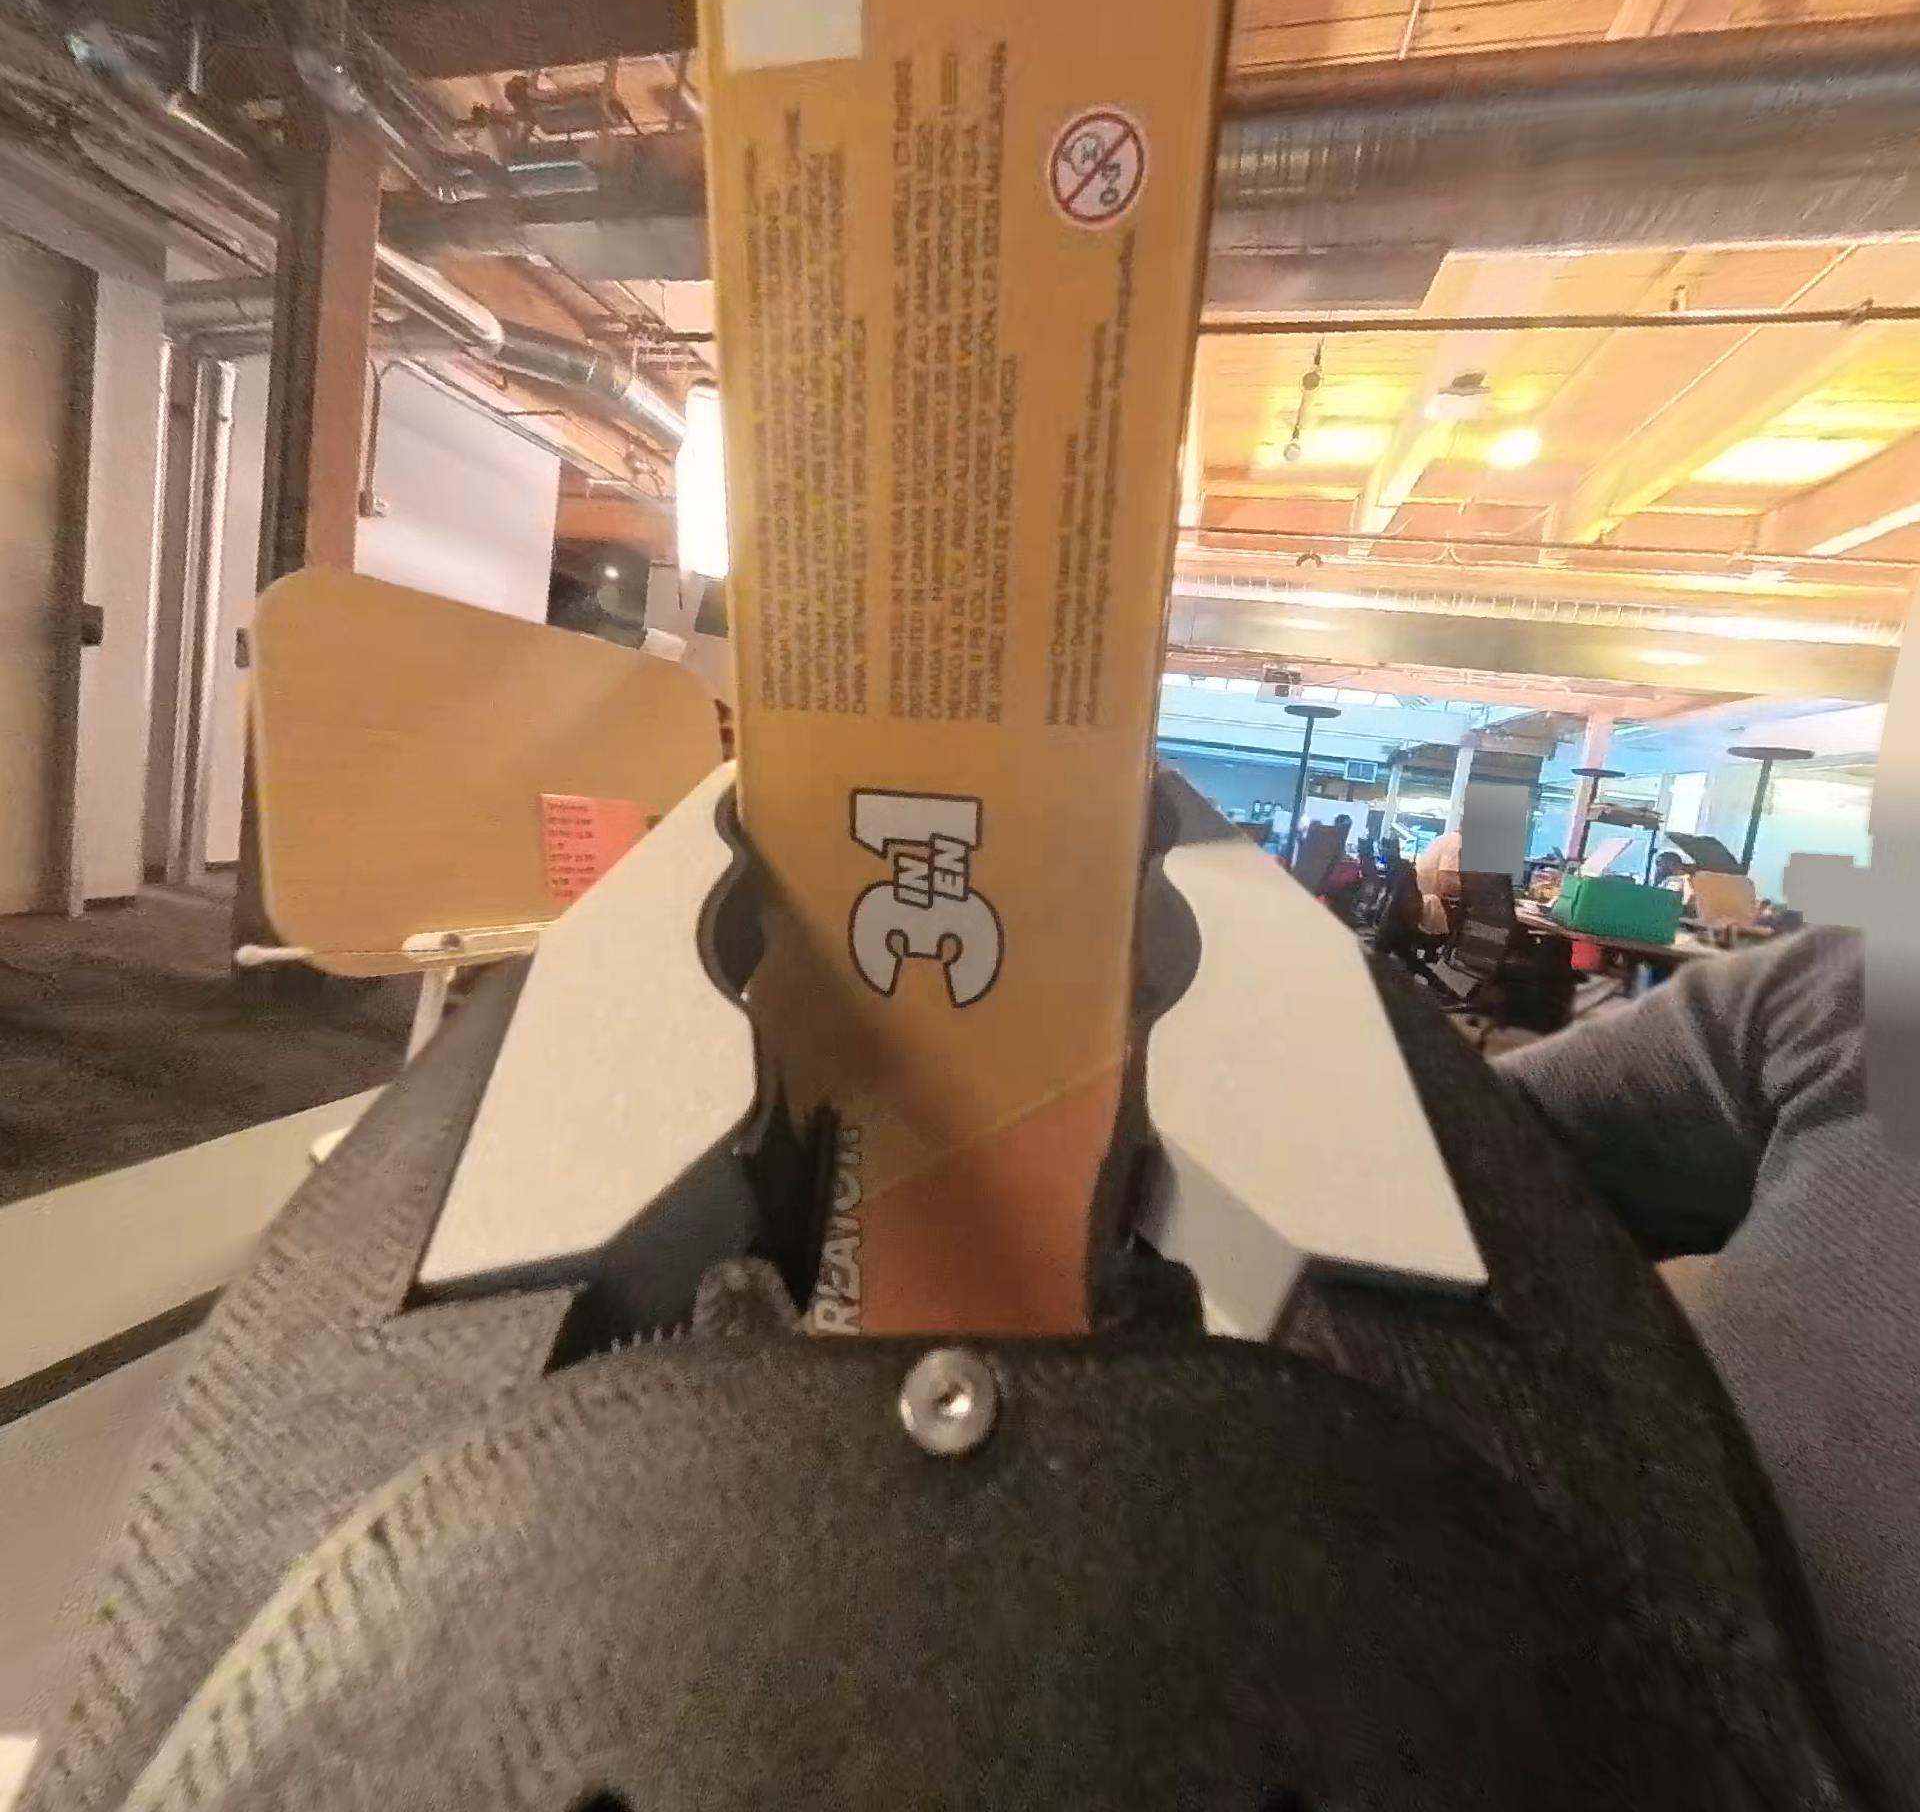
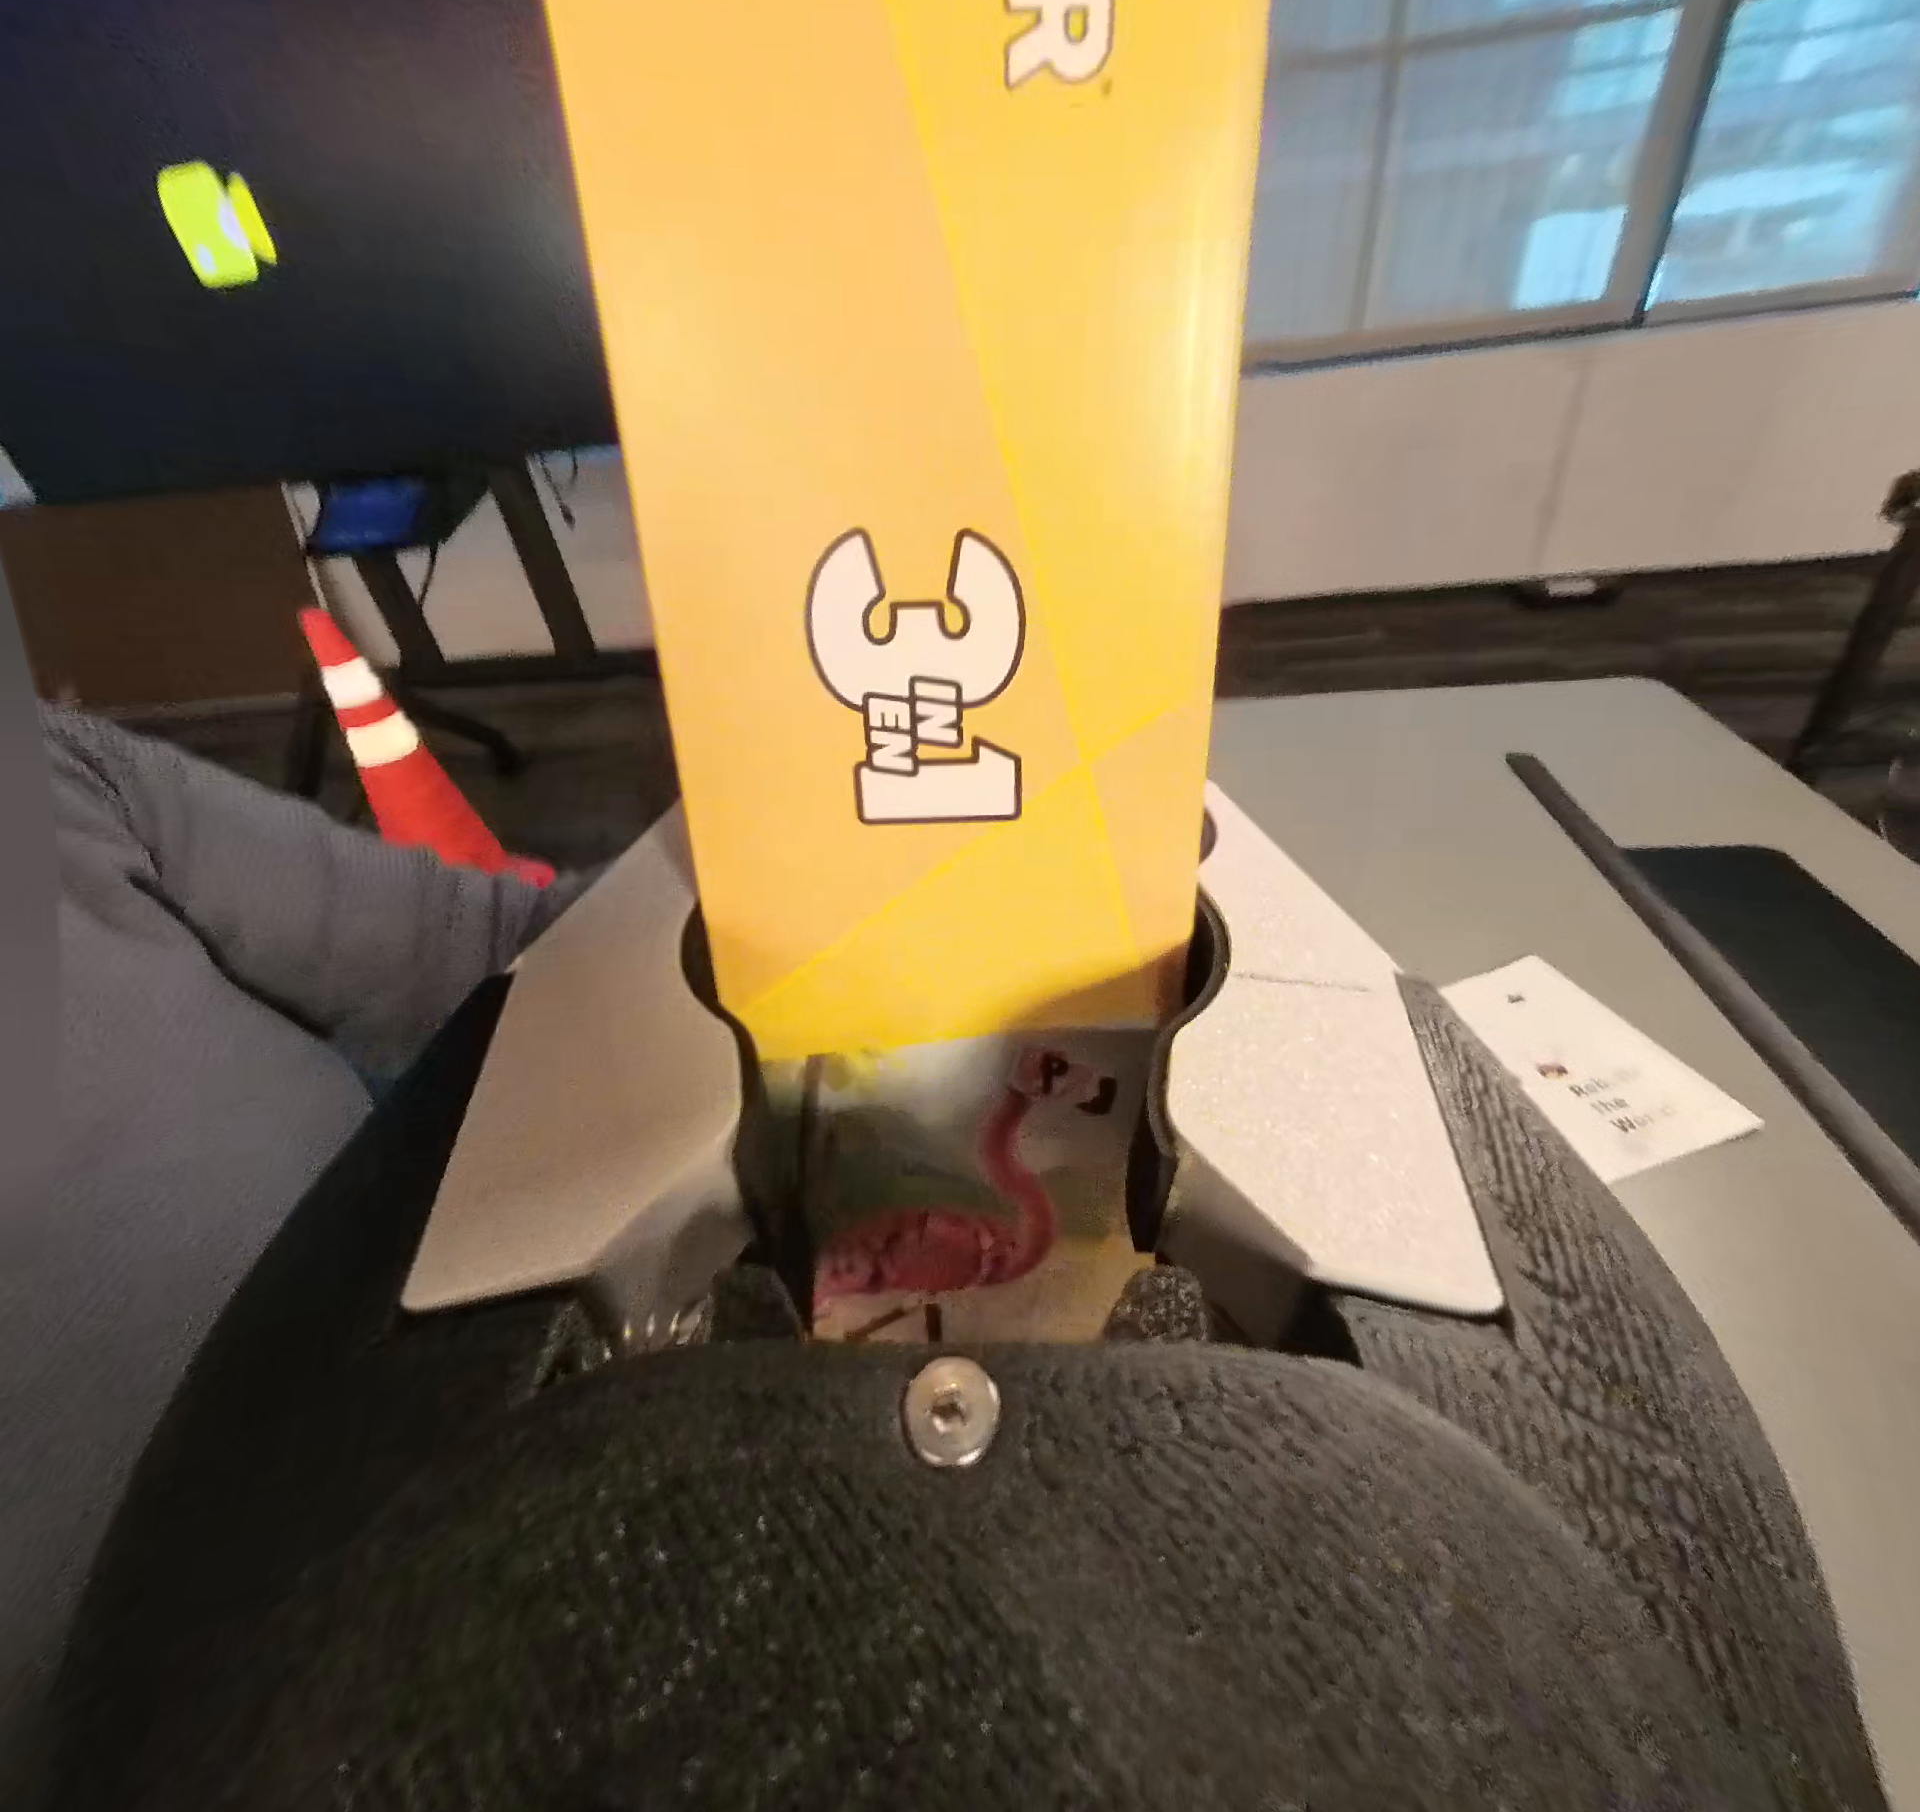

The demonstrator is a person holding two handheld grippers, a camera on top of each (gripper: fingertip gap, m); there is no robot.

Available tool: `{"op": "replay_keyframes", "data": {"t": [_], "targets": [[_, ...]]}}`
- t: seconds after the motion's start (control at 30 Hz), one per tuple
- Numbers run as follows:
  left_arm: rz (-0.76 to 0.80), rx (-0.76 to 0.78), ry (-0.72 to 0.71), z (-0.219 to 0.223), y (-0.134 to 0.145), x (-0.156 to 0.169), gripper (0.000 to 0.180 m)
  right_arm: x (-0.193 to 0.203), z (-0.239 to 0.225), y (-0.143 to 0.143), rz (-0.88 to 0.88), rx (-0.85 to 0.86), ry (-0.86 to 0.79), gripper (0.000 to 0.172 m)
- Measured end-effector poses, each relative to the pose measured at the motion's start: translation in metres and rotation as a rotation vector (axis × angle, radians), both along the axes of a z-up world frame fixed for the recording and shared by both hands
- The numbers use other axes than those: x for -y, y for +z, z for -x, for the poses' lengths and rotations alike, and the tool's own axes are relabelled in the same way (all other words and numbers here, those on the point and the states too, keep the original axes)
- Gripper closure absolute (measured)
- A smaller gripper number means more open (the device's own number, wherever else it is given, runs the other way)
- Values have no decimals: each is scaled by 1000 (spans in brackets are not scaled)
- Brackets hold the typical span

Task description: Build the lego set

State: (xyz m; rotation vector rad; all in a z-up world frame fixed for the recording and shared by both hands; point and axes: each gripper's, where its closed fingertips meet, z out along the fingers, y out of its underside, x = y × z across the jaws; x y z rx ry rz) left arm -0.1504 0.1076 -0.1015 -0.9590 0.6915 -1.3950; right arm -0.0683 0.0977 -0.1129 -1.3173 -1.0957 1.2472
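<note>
A long yellow cardboard box (image 1: 966,412) with printed text and a white label runs up the middle of the left wrist view. My left gripper (image 1: 945,796) is shut on it, with both white fingers (image 1: 623,1014) pressed against its narrow sides. The same kind of yellow box (image 2: 914,360) fills the middle of the right wrist view. My right gripper (image 2: 945,827) is shut on it, and both fingers (image 2: 1288,1056) touch its sides. A face of the box with a pink flamingo picture (image 2: 966,1212) shows deep between the right fingers. Neither view shows the other gripper.
In the left wrist view there are a tilted wooden panel (image 1: 457,765), a grey sleeve (image 1: 1714,1066) and a distant office with desks and chairs (image 1: 1558,889). The right wrist view shows a grey table (image 2: 1455,827) with a white card (image 2: 1600,1066), an orange cone (image 2: 405,754), a dark screen (image 2: 312,204) and a sleeve (image 2: 208,910). The gap from one gripper's tips to the other's is roughly 10 cm.
</note>
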Motion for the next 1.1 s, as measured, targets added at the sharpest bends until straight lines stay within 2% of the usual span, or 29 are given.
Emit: {"op": "replay_keyframes", "data": {"t": [0.07, 0.13, 0.27, 0.33, 0.43, 0.53, 0.63, 0.73, 0.8, 0.93, 1.0, 1.1], "targets": [[25, 2, 55, -6, 8, -2, 107, -1, -10, 9, -1, -83, -59, 90], [22, -15, 213, -5, 11, -12, 98, -3, -21, 16, -65, -128, -171, 90], [63, 50, 347, 8, 14, -7, 86, -4, -53, 32, -367, -116, -532, 89], [69, 80, 344, 0, 12, 8, 80, -4, -69, 40, -613, -22, -784, 90], [54, 120, 343, -28, 6, 35, 74, -2, -84, 45, -1062, 254, -1166, 89], [90, 174, 287, -59, 2, 57, 64, 2, -79, 41, -1482, 520, -1362, 89], [185, 225, 209, -74, 0, 65, 51, 4, -70, 27, -1712, 633, -1365, 89], [261, 271, 193, -64, -4, 56, 51, 2, -71, 13, -1797, 682, -1326, 89], [299, 274, 193, -51, -11, 46, 58, 1, -73, 5, -1851, 712, -1292, 89], [426, 201, 83, -42, -34, 35, 95, 0, -74, -10, -1961, 757, -1232, 88], [503, 148, 49, -42, -51, 30, 100, -3, -72, -18, -1995, 787, -1208, 88], [527, 125, 26, -38, -65, 30, 103, -3, -66, -28, -2017, 786, -1173, 87]]}}
